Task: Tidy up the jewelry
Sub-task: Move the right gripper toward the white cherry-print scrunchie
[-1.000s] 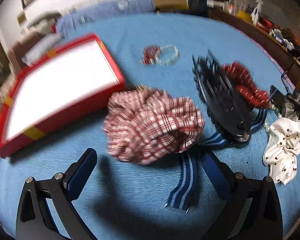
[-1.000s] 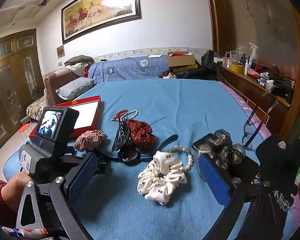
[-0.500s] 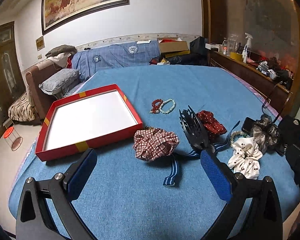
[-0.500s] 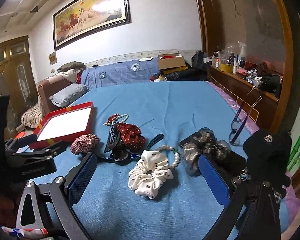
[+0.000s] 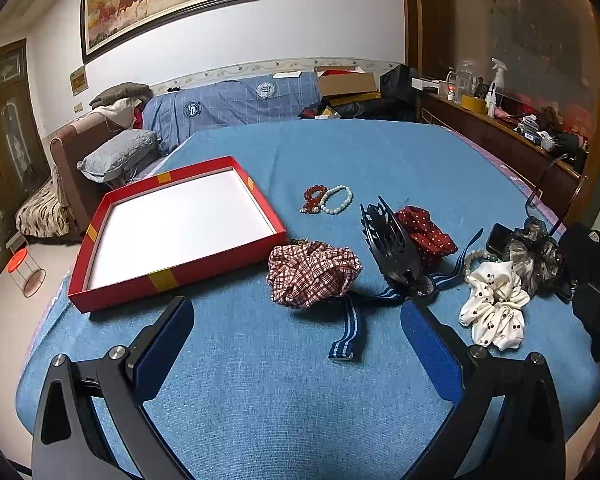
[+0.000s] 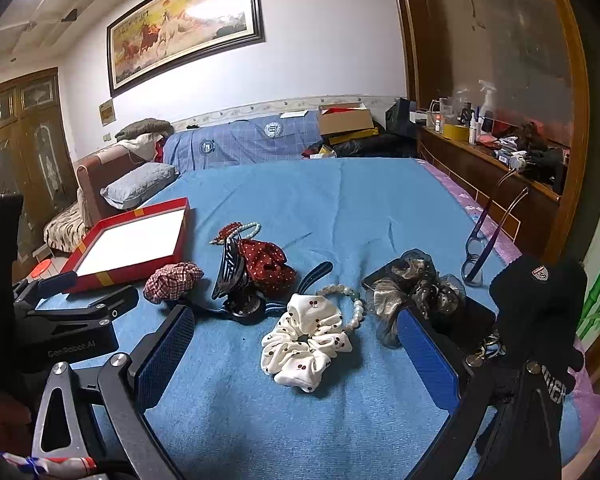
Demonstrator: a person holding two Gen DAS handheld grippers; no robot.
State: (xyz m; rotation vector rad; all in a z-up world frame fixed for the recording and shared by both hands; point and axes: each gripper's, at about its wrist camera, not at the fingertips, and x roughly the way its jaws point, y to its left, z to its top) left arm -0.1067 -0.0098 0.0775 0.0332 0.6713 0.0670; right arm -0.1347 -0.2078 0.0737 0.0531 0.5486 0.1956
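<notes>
Nearest, both grippers hang over the blue bed with their fingers wide apart and nothing between them: the left gripper (image 5: 296,334) faces the plaid scrunchie (image 5: 314,274), the right gripper (image 6: 296,344) the white scrunchie (image 6: 306,340). Nothing is in the red box (image 5: 172,280) yet, so the sorting looks barely begun. A good first pick would be the plaid scrunchie, which lies just beside the box corner: come straight down, straddle its bulk, close softly, and lift clear of the striped strap (image 5: 350,322) running under it. Farther back sit the black claw clip (image 5: 394,246), the dotted red scrunchie (image 5: 424,232) and two bead bracelets (image 5: 328,200). Something brownish peeks out behind the plaid scrunchie, too hidden to identify; the pearl bracelet (image 6: 350,300) is partly covered by the white scrunchie.
</notes>
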